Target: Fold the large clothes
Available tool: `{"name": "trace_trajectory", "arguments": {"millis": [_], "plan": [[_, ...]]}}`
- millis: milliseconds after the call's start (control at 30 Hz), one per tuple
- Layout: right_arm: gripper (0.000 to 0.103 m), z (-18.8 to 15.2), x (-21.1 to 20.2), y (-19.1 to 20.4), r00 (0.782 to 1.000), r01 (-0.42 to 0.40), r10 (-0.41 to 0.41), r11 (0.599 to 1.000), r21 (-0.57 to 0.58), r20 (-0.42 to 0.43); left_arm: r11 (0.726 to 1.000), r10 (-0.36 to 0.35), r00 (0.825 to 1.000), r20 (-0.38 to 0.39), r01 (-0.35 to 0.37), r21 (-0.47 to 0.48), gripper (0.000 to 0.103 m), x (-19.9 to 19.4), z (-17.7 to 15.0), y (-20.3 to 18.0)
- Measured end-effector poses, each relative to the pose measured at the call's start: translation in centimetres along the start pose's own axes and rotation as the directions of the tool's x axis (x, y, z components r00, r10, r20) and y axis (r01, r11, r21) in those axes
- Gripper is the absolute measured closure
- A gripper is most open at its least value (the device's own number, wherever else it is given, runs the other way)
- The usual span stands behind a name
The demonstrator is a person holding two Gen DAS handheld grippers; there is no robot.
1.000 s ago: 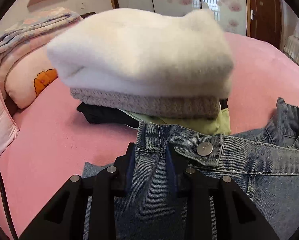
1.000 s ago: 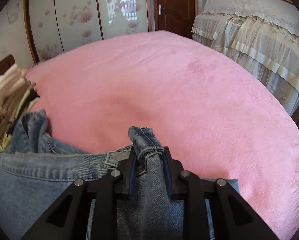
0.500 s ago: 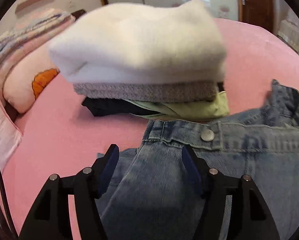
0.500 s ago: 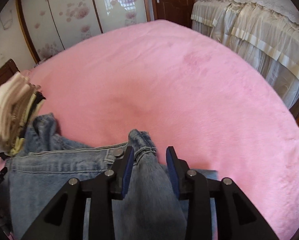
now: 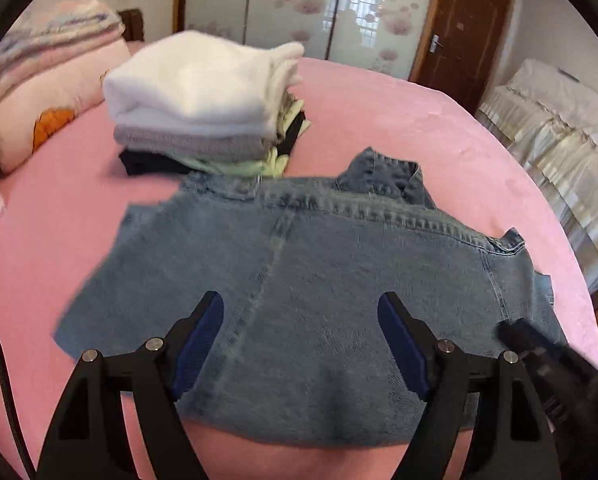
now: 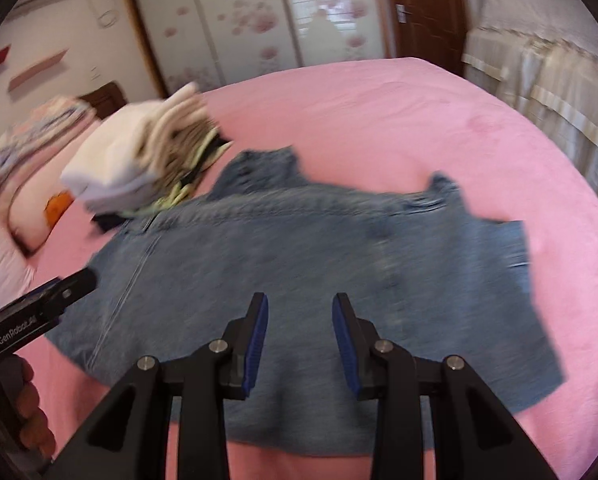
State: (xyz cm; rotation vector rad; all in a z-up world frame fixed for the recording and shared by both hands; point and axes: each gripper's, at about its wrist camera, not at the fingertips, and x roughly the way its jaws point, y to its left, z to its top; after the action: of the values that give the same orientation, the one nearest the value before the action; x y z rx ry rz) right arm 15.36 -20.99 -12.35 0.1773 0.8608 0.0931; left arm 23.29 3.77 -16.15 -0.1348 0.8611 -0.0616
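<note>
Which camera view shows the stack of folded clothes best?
The left wrist view. There the stack of folded clothes is sharp, and its layers can be told apart: white on top, then grey, pale green and black. In the right wrist view the stack is blurred and sits off to the left edge.

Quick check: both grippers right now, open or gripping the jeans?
Left gripper: open, jaws just widened, holding nothing; jeans lie flat below.
Right gripper: open, nothing between the pads, clear of the jeans.

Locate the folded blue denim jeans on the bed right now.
In both wrist views the folded blue denim jeans lie flat on the pink bedspread, just ahead of both open jaws, their waistband beside the stack of folded clothes.
</note>
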Motion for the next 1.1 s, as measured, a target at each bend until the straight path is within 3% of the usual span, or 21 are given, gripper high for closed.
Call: {"name": "trace_trajectory", "arguments": {"millis": [67, 167, 233, 267, 300, 367, 467, 500, 567, 800, 1000, 1100], "plan": [[0.069, -1.2, 2.0, 0.7, 1.0, 0.015, -0.016, 0.999, -0.032, -0.024, 0.999, 0.052, 0.998, -0.031, -0.052, -0.011, 0.025, 1.7, -1.6, 0.0], [0.07, -2.1, 3.4, -1.5, 0.993, 0.109, -0.112, 0.992, -0.061, -0.033, 0.988, 0.153, 0.984, -0.092, -0.154, -0.004, 0.025, 4.5, -3.1, 1.5], [0.07, -2.5, 3.3, -4.5, 0.981, 0.192, -0.193, 0.98, -0.045, -0.012, 0.989, 0.139, 0.985, -0.102, -0.142, -0.029, 0.021, 5.3, -3.4, 3.3], [0.078, -2.6, 3.0, -6.5, 0.977, 0.212, -0.212, 0.977, -0.025, -0.005, 0.99, 0.13, 0.988, -0.087, -0.134, -0.047, 0.021, 5.2, -3.4, 4.1], [0.083, -2.8, 2.6, -8.8, 0.97, 0.242, -0.242, 0.97, 0.003, -0.005, 0.985, 0.166, 0.984, -0.07, -0.169, -0.04, 0.021, 5.0, -3.2, 4.7], [0.083, -3.3, 1.9, -12.6, 0.923, 0.385, -0.385, 0.922, 0.045, -0.013, 0.967, 0.254, 0.966, -0.052, -0.255, -0.019, 0.021, 5.0, -3.1, 5.8], [0.091, -4.1, 0.8, -17.5, 0.937, 0.35, -0.349, 0.926, 0.14, -0.028, 0.972, 0.226, 0.972, -0.059, -0.229, -0.052, 0.021, 5.0, -3.1, 7.6], [0.087, -4.2, 0.5, -18.0, 0.923, 0.384, -0.383, 0.913, 0.138, -0.035, 0.971, 0.234, 0.97, -0.059, -0.237, -0.044, 0.021, 5.0, -3.1, 7.8], [0.061, -4.3, 0.0, -18.5, 0.902, 0.43, -0.43, 0.889, 0.155, -0.033, 0.969, 0.245, 0.968, -0.056, -0.246, -0.016, 0.021, 5.0, -3.2, 7.6], [0.059, -4.6, -2.4, -18.8, 0.927, 0.365, -0.375, 0.879, 0.306, -0.03, 0.973, 0.224, 0.97, -0.092, -0.229, -0.043, 0.02, 2.9, -3.1, 7.9], [0.059, -5.0, -5.6, -14.5, 0.941, 0.313, -0.337, 0.897, 0.311, 0.024, 0.975, 0.204, 0.976, -0.073, -0.209, -0.069, 0.02, -1.9, -3.3, 8.2], [0.059, -5.5, -7.0, -12.4, 0.963, 0.242, -0.267, 0.917, 0.316, 0.037, 0.981, 0.171, 0.983, -0.071, -0.177, -0.082, 0.02, -4.7, -3.6, 8.3]]}}
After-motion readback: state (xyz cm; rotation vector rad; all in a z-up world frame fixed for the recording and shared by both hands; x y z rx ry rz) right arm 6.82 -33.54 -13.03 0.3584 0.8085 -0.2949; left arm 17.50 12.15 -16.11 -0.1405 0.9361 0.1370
